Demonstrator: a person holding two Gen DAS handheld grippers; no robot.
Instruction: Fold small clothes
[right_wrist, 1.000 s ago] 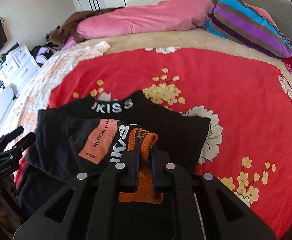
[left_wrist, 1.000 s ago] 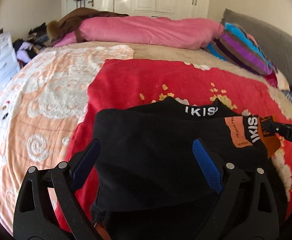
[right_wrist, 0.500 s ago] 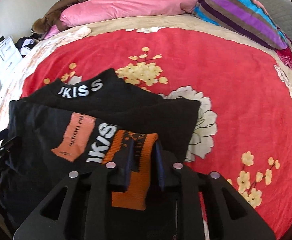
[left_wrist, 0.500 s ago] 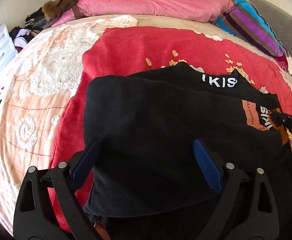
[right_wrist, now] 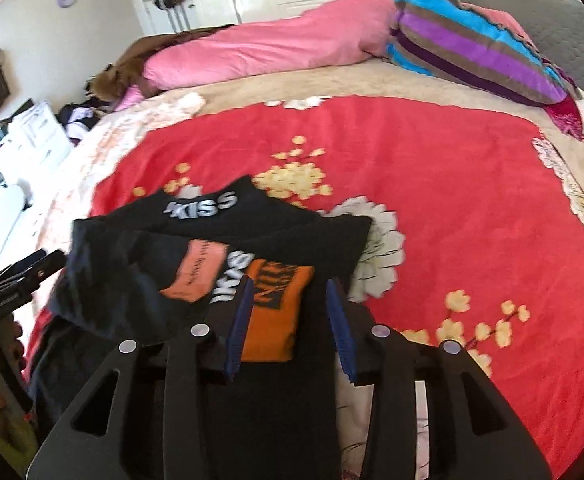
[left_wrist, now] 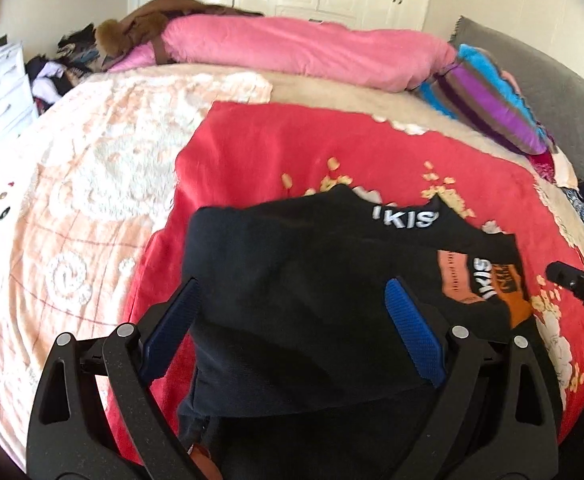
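Observation:
A black garment with white "KISS" lettering and an orange patch lies folded over on the red floral blanket. It also shows in the right wrist view, with its orange ribbed cuff on top. My left gripper is open, its blue pads either side of the black fabric near its left edge. My right gripper is open, its pads either side of the orange cuff, not pinching it. The right gripper's tip shows at the right in the left wrist view.
A pink duvet and a striped pillow lie at the bed's far end. A peach blanket covers the left half. White drawers stand left of the bed. A grey headboard is at the right.
My right gripper has opened and let go of the orange cuff, which now lies flat on the garment. Both grippers have drawn back and tilted up a little. The left stays open.

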